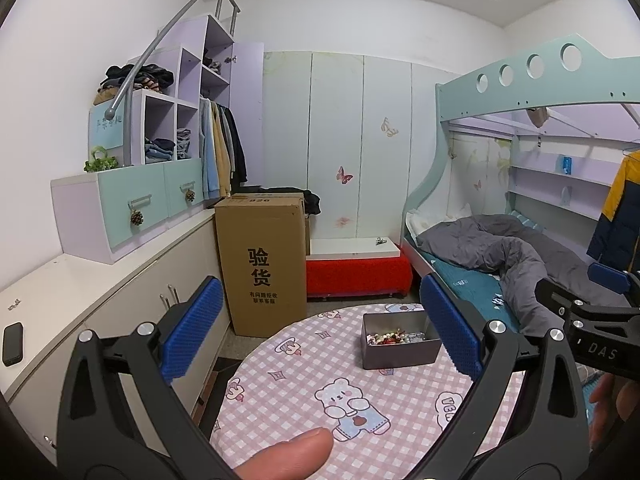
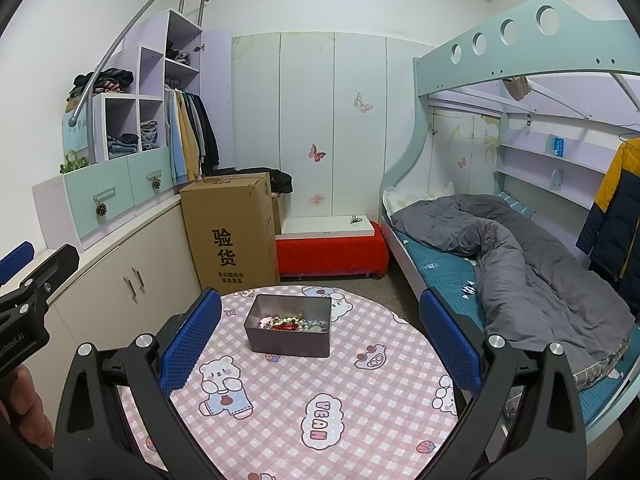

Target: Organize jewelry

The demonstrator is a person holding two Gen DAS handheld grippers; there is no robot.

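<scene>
While both claws gape empty, left claw (image 1: 320, 330), right claw (image 2: 320, 338), tin (image 2: 289, 330) long axis crosswise, beads (image 2: 294, 325) inside

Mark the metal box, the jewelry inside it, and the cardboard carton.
metal box (image 2: 288, 344): right wrist view, on its front wall.
jewelry (image 2: 294, 324): right wrist view, on the middle of the bead pile.
cardboard carton (image 2: 232, 236): right wrist view, on its printed front face.

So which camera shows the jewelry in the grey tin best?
The right wrist view: the grey tin sits central and unblocked, beads visible. In the left wrist view, the left tongs' blue pad covers the tin's right corner.
</scene>
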